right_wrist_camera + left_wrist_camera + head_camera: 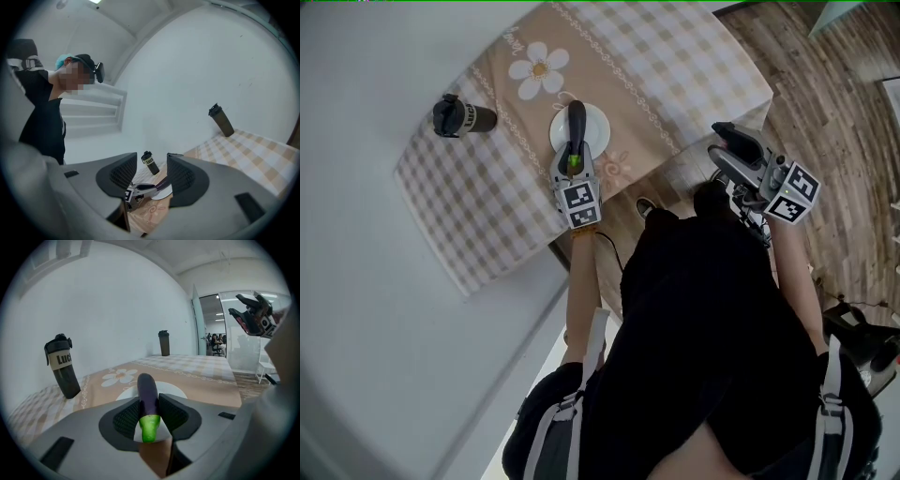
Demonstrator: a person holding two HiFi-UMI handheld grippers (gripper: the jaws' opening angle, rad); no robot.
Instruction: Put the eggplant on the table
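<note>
Glossy, smooth skin on eggplant (148, 390). Left gripper (149, 414) was matt grey plastic; pads (126, 418) rough, dimpled. Tablecloth (487, 197) looked matt woven cloth. Plate (598, 120) smooth, white. Bottle (461, 117), plate's 9 o'clock: dark matt plastic. Floor (825, 112), 3 o'clock: wood planks.

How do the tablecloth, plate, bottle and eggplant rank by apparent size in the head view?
Largest first:
tablecloth
plate
bottle and eggplant: similar in length, too close to rank.

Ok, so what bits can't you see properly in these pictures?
- Left gripper view: whether the eggplant touches the plate; the jaws of the left gripper hide its underside.
- Left gripper view: the bottle label; the word curves out of sight.
- Right gripper view: the plate, tiny, partly behind the left gripper.
</note>
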